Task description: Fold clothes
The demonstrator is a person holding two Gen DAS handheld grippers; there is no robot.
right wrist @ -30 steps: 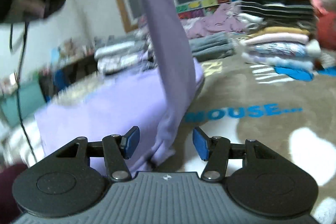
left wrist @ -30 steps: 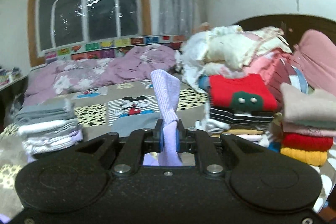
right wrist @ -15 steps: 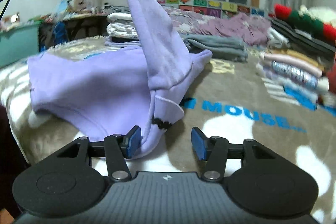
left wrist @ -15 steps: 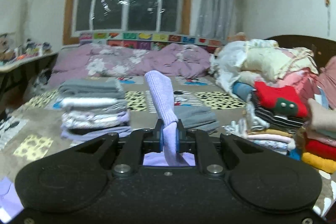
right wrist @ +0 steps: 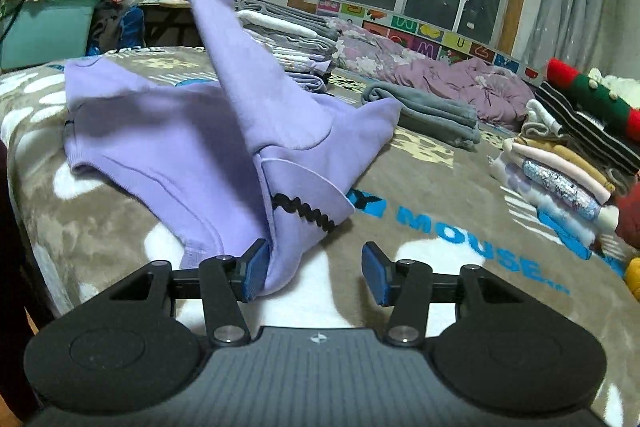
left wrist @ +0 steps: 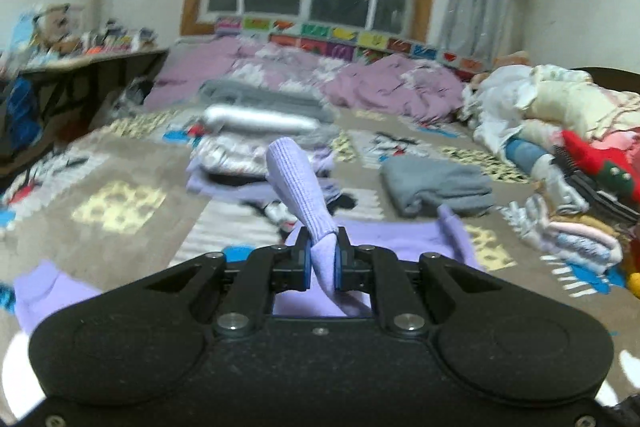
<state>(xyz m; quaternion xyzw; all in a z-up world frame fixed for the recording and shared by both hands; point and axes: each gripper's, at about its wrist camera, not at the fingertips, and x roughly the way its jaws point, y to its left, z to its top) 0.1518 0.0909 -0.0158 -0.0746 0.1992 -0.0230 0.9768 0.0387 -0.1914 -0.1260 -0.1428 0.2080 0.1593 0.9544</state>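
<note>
Left tool (left wrist: 322,259): clamped on the ribbed cuff of the lilac sweater's (right wrist: 168,131) sleeve, held up above the bed.
Right tool (right wrist: 314,273): pads spread apart, low over the blanket (right wrist: 440,187); its left pad touches the sweater's near corner.
Sweater: body lies flat on the blanket, sleeve rising steeply.
Open room: bare blanket to the right, then folded stacks (right wrist: 560,167); a grey folded garment (right wrist: 432,115) behind.

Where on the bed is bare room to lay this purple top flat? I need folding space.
Bare blanket lies between the purple top, the grey folded towel and the right-hand clothes stack. Behind, folded piles crowd the bed.
</note>
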